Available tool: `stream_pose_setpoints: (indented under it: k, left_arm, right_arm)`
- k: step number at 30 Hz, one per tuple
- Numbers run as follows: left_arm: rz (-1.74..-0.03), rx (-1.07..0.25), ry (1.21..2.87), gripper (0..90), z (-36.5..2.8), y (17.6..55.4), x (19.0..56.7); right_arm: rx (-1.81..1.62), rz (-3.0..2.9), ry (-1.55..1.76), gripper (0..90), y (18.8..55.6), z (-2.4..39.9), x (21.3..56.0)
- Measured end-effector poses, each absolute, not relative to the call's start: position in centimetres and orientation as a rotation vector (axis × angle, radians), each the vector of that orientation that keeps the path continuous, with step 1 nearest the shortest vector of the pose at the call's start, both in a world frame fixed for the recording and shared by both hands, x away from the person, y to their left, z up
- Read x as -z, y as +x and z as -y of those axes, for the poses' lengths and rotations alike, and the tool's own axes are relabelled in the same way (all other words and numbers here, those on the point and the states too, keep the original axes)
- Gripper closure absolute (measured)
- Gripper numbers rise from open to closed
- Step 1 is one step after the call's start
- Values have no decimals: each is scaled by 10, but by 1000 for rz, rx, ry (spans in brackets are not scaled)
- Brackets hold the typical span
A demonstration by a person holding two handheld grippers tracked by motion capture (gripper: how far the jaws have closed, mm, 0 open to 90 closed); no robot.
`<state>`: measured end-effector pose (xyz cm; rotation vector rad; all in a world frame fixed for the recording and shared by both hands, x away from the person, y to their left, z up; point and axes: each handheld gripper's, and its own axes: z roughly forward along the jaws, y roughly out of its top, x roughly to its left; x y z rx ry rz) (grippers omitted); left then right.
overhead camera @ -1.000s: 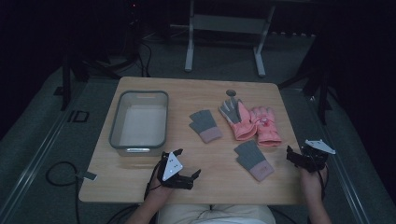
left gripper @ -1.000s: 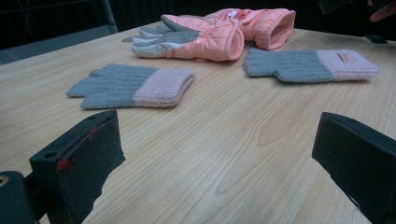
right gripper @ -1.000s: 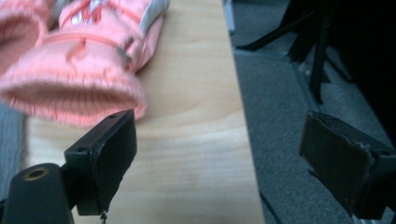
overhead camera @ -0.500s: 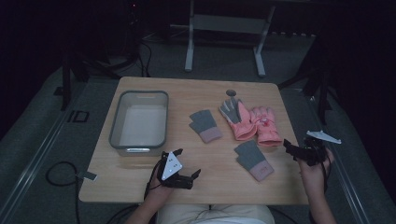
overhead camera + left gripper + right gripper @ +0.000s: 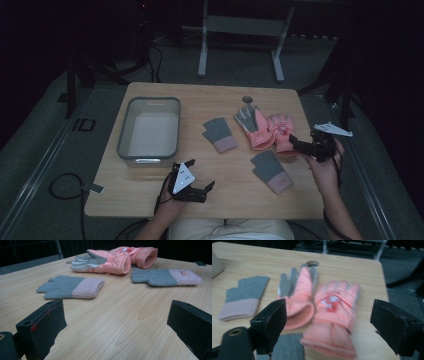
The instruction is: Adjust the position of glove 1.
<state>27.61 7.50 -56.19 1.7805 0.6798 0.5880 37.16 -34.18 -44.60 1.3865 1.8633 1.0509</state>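
Nearest me, the left gripper (image 5: 209, 186) sits low on the table (image 5: 150, 190), jaws wide, holding nothing. Further out, the right gripper (image 5: 296, 144) hangs wide open and empty just beside the pink gloves (image 5: 267, 131). I'd centre on one cuff before closing

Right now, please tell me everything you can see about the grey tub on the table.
The tub is a rectangular, grey-rimmed bin with rounded corners and pale, translucent-looking walls, likely plastic. It stands upright and looks empty on the left part of the table, long side running away from the person. Nothing touches it but the tabletop; the gloves lie apart, to its right.
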Motion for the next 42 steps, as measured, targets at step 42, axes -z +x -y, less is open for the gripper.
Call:
stream_pose_setpoints:
  k: [42]
  left_arm:
    - [-699, -574, 1757, 12, -77, 278, 562]
  right_arm:
    - [-1133, -2353, 1013, 439, 455, 168, 473]
